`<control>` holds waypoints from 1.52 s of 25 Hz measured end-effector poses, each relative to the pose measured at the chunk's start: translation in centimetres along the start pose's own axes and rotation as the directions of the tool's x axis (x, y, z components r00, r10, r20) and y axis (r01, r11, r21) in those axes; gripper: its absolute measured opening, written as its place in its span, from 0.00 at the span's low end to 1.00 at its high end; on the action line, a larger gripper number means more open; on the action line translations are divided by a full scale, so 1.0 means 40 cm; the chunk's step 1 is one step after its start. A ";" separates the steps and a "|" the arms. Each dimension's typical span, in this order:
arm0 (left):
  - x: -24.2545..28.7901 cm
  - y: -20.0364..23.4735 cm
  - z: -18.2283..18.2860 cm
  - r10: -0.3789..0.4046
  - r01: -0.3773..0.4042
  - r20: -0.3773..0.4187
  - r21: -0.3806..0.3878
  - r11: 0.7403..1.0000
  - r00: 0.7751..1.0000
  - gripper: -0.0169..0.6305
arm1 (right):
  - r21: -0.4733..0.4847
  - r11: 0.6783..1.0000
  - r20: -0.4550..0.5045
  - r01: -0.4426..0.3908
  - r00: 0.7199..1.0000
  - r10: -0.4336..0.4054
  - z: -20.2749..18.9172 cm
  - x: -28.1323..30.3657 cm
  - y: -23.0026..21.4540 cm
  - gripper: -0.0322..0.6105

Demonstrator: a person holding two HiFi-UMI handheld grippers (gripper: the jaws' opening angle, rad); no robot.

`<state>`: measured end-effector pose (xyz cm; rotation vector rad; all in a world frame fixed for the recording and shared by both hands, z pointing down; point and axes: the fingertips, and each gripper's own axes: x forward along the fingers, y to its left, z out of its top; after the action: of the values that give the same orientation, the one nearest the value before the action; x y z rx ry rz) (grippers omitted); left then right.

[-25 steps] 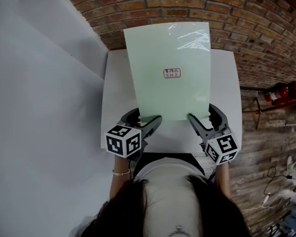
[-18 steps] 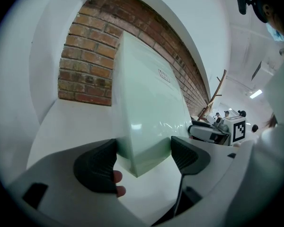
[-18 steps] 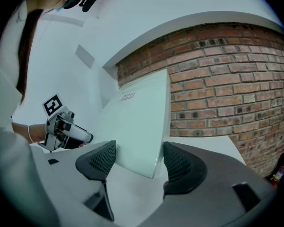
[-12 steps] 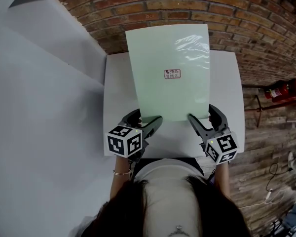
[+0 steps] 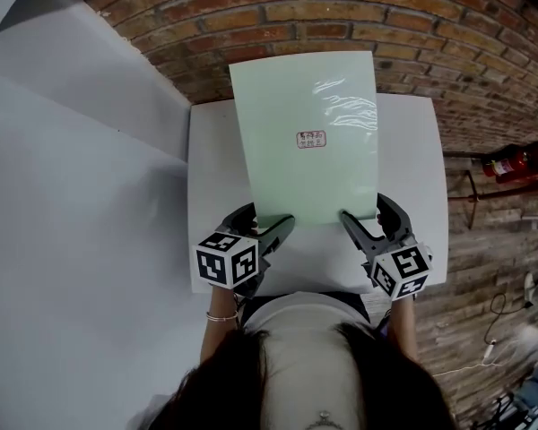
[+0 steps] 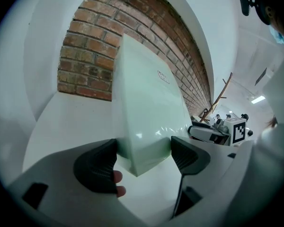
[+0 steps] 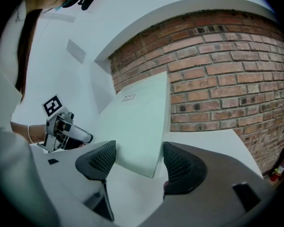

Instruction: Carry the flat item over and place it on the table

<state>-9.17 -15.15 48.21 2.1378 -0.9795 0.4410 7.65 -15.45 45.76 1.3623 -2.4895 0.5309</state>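
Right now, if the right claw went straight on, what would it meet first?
Probably the brick wall beyond the table; the green sheet that the right claw grips would touch it first.

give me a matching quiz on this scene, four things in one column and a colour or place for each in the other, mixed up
Things:
1. sheet
2. fire extinguisher
3. table
4. label

Colour or place:
a. red, at the far right of the head view
b. small, in the middle of the sheet
c. pale green, one near corner in the left tool, the other in the right tool
d. white, below the sheet, against the brick wall

Pairs: 1-c, 2-a, 3-d, 4-b
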 end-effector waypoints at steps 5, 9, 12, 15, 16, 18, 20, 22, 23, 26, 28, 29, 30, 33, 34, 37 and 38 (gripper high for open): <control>0.019 0.016 -0.001 0.004 -0.004 -0.020 -0.011 1.000 1.000 0.59 | 0.012 1.000 -0.020 -0.003 1.000 0.003 -0.012 0.022 -0.012 0.58; 0.037 0.032 -0.005 0.004 -0.005 -0.038 -0.020 1.000 0.999 0.59 | 0.031 1.000 -0.037 -0.002 0.999 0.003 -0.028 0.040 -0.023 0.58; 0.051 0.044 -0.009 0.002 -0.004 -0.051 -0.029 1.000 0.999 0.59 | 0.043 0.999 -0.048 0.000 0.999 0.002 -0.040 0.054 -0.030 0.58; 0.066 0.054 -0.013 0.001 -0.003 -0.067 -0.035 0.999 0.998 0.59 | 0.054 0.999 -0.063 0.004 0.998 0.000 -0.052 0.065 -0.039 0.58; 0.071 0.058 -0.014 0.001 -0.003 -0.072 -0.037 0.999 0.997 0.59 | 0.057 0.998 -0.067 0.005 0.998 -0.001 -0.055 0.070 -0.042 0.58; 0.081 0.067 -0.015 0.000 -0.003 -0.079 -0.043 0.999 0.997 0.59 | 0.064 0.998 -0.075 0.007 0.997 -0.002 -0.062 0.079 -0.048 0.58; 0.091 0.073 -0.018 -0.002 -0.003 -0.085 -0.052 0.999 0.996 0.59 | 0.070 0.998 -0.082 0.009 0.997 -0.003 -0.068 0.087 -0.054 0.58; 0.101 0.078 -0.021 -0.003 -0.002 -0.091 -0.062 0.998 0.996 0.59 | 0.075 0.997 -0.090 0.011 0.996 -0.004 -0.074 0.093 -0.061 0.58; 0.106 0.080 -0.022 -0.004 -0.002 -0.094 -0.066 0.998 0.996 0.59 | 0.077 0.997 -0.093 0.011 0.996 -0.004 -0.077 0.097 -0.064 0.58; 0.120 0.090 -0.027 -0.004 -0.003 -0.105 -0.073 0.997 0.994 0.59 | 0.085 0.996 -0.105 0.013 0.994 -0.004 -0.088 0.109 -0.073 0.58; 0.128 0.096 -0.030 -0.004 -0.005 -0.112 -0.077 0.997 0.994 0.59 | 0.088 0.996 -0.112 0.014 0.994 -0.004 -0.095 0.116 -0.078 0.58; 0.132 0.099 -0.031 -0.004 -0.006 -0.115 -0.081 0.997 0.993 0.59 | 0.090 0.996 -0.116 0.014 0.993 -0.003 -0.098 0.120 -0.080 0.58; 0.136 0.101 -0.033 -0.003 -0.007 -0.119 -0.085 0.996 0.993 0.59 | 0.092 0.996 -0.121 0.013 0.993 -0.002 -0.102 0.123 -0.082 0.58; 0.147 0.107 -0.039 -0.002 -0.011 -0.130 -0.100 0.995 0.992 0.59 | 0.101 0.995 -0.132 0.012 0.991 0.002 -0.111 0.132 -0.090 0.58; 0.151 0.110 -0.041 -0.002 -0.012 -0.133 -0.104 0.994 0.991 0.59 | 0.104 0.994 -0.136 0.012 0.991 0.003 -0.114 0.135 -0.092 0.58; 0.163 0.119 -0.047 -0.002 -0.014 -0.142 -0.115 0.993 0.990 0.59 | 0.114 0.993 -0.148 0.013 0.989 0.004 -0.126 0.146 -0.099 0.58; 0.166 0.122 -0.049 -0.002 -0.015 -0.145 -0.119 0.993 0.989 0.59 | 0.117 0.993 -0.152 0.013 0.988 0.005 -0.129 0.149 -0.101 0.58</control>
<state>-8.57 -19.24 55.62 1.9666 -0.9080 0.5207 8.15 -19.73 53.51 1.3141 -2.3658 0.7616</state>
